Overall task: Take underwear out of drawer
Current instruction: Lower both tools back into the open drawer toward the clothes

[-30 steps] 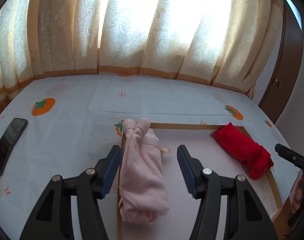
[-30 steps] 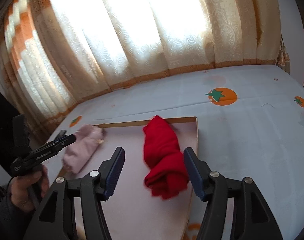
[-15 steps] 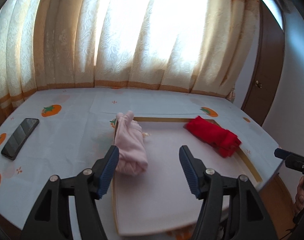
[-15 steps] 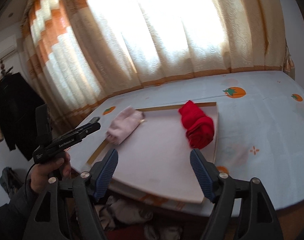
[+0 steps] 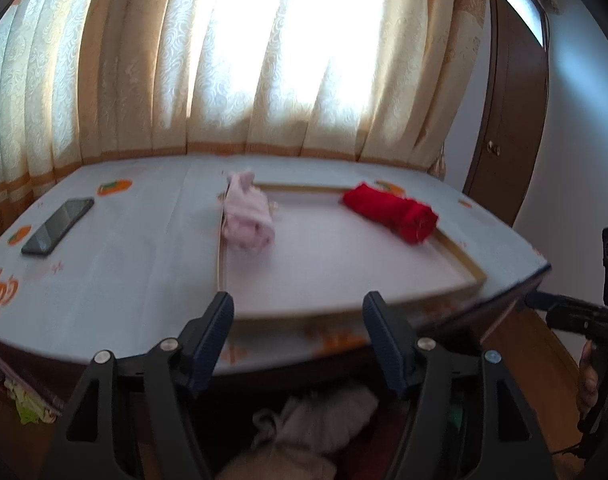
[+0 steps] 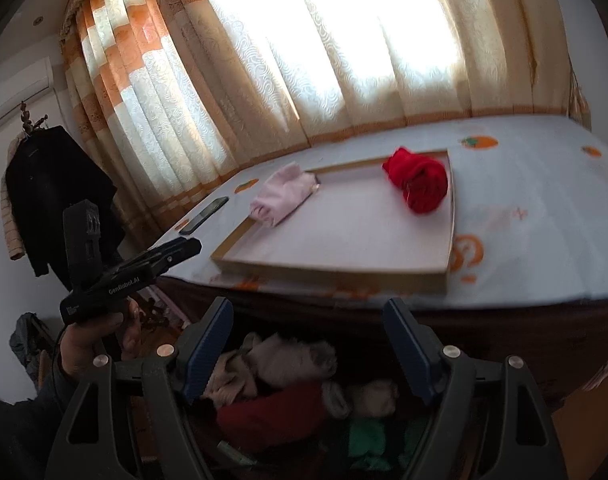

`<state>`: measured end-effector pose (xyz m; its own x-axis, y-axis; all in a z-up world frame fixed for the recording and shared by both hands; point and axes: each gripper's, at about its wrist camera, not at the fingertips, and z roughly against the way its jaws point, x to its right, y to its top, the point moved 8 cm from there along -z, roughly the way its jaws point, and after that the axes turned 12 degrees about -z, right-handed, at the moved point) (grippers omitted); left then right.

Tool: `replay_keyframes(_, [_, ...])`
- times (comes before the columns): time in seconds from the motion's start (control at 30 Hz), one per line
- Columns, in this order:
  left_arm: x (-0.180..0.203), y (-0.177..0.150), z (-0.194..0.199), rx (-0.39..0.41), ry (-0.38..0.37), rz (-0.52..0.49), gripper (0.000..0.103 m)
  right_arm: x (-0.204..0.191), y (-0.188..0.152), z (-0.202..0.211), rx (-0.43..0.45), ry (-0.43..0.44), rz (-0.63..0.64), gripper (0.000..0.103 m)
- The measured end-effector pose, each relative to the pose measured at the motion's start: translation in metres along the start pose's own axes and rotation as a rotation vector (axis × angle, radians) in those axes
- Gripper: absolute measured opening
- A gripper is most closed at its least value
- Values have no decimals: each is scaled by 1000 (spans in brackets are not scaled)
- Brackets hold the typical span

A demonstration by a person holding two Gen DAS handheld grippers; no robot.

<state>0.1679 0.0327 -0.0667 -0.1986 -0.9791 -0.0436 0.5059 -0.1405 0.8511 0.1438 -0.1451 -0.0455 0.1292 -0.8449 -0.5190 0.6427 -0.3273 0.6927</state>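
A pink rolled underwear [image 5: 248,216] lies on the left rim of a shallow tray [image 5: 460,258] on the table, and a red roll [image 5: 396,212] lies at its right side. My left gripper [image 5: 298,312] hovers before the table's front edge, jaws opening, nothing between them. Below it an open drawer holds pale bundled garments [image 5: 316,420]. My right gripper [image 6: 308,316] is open and empty above the drawer's clothes [image 6: 288,364], among them a dark red piece [image 6: 272,412] and a green one [image 6: 364,436]. The pink roll [image 6: 282,196] and red roll [image 6: 420,180] stay on the tray [image 6: 328,270].
A black phone [image 5: 58,220] lies on the tablecloth at the left. Curtains hang behind the table, and a brown door [image 5: 516,120] stands at the right. A dark coat [image 6: 52,188] hangs on the left wall. A hand carries the left gripper [image 6: 184,248] at the table's left corner.
Both grippers have pulled back from over the tray to the table's front edge. The pink and red rolls now lie far ahead. The drawer with clothes has come into view below, and both jaws stand wider.
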Motion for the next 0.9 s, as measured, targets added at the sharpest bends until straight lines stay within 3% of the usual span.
replay_keyframes(0.27, [10,-61,1,-122,12,-20,68,1,-46,5,-46,-8,11,80])
replay_keyframes(0.47, [14,-97,0,-183,2,-1,68,7,-62,13,-64,-21,10,80])
replay_keyframes(0.9, [32,-130,-19,-304,-20,-70,70,30,-84,4,-112,-108,46,80])
